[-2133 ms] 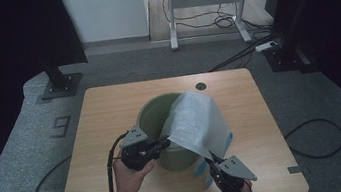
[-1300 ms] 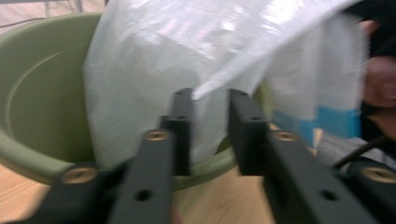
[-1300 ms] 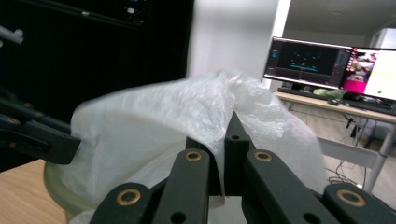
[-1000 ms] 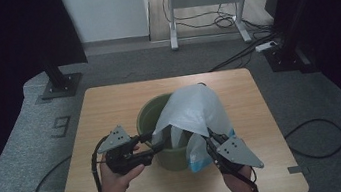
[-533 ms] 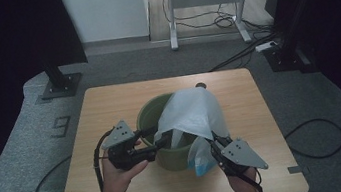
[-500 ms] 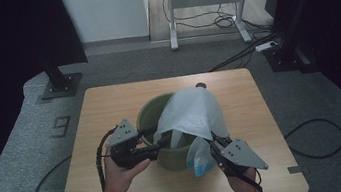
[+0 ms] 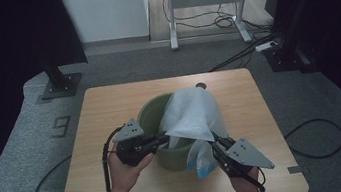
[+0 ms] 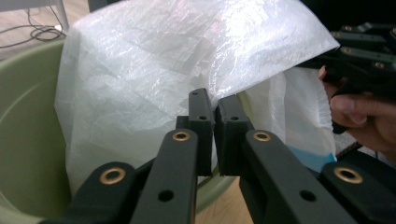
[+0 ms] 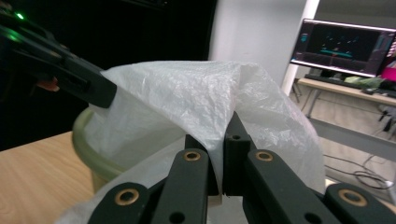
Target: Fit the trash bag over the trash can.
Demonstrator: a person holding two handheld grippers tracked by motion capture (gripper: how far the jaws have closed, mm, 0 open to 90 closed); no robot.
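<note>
Both grippers, left gripper (image 8: 214,109) and right gripper (image 9: 223,140), are pinching the thin plastic bag (image 7: 192,113); its limp, slippery film, bunching between the pads, is draping over the green bin (image 7: 147,117), so gripping the edge suits it.

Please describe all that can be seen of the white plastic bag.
The white plastic bag is thin, translucent and crinkled, with a blue part at its lower edge. It drapes over the near right rim of the green bucket. The left gripper and right gripper are each shut on a fold of it.
</note>
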